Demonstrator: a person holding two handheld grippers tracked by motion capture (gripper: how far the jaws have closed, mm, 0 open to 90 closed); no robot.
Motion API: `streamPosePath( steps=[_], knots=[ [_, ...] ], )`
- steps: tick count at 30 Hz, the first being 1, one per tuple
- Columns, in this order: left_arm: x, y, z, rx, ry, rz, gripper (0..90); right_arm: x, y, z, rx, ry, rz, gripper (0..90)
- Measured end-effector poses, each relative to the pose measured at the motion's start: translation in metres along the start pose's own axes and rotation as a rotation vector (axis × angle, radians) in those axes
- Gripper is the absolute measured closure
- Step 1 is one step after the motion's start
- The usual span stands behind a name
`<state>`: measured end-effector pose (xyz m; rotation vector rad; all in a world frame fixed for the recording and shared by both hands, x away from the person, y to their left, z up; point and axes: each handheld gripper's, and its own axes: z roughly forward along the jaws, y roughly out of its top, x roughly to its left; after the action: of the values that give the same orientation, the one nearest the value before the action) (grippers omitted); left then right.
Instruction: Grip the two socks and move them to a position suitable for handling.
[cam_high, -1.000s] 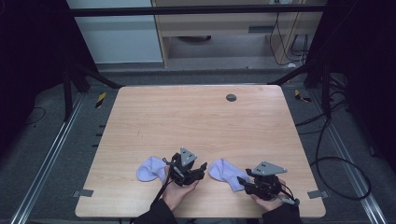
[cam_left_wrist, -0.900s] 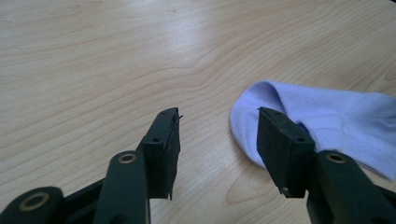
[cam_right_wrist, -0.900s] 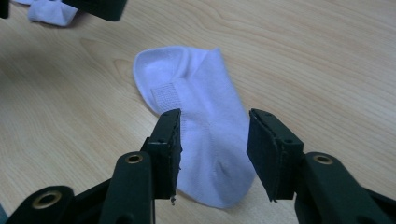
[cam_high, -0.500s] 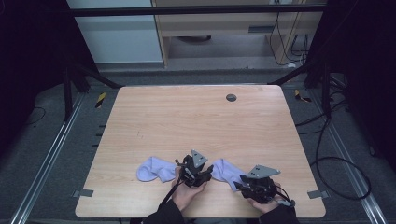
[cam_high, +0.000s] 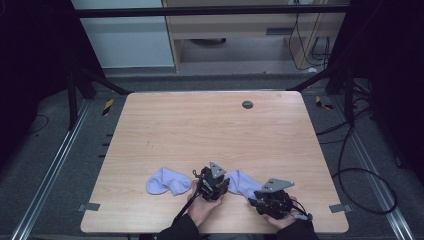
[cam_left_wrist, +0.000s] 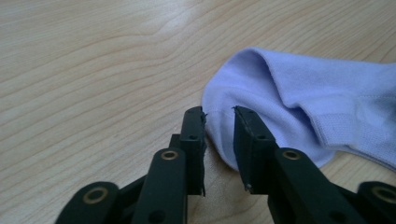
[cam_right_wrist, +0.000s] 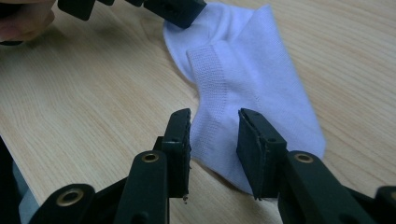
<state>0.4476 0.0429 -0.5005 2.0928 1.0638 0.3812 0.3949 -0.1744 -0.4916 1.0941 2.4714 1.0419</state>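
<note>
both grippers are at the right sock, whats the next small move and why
Probably finish closing both. The left gripper straddles one rim of the right sock, the right gripper straddles its other end, and both sets of jaws have just been closing, yet a gap remains on each. The sock lies flat on the table.
</note>
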Motion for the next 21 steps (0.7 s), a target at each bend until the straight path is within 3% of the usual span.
streamPosePath(
  steps=[9, 16, 21],
  knots=[
    [-0.0016, -0.0004, 0.0011, -0.006, -0.002, -0.007, 85.4, -0.0009, -0.0009, 0.0029, 0.022, 0.022, -0.001, 72.8],
    [-0.0024, 0.0010, 0.0019, 0.001, 0.006, 0.000, 87.5, -0.0023, -0.0004, 0.0040, 0.029, 0.059, 0.031, 84.1],
    [-0.0024, 0.0015, 0.0027, -0.003, 0.006, 0.005, 88.0, -0.0016, 0.0008, 0.0029, 0.033, 0.070, 0.036, 86.3]
  ],
)
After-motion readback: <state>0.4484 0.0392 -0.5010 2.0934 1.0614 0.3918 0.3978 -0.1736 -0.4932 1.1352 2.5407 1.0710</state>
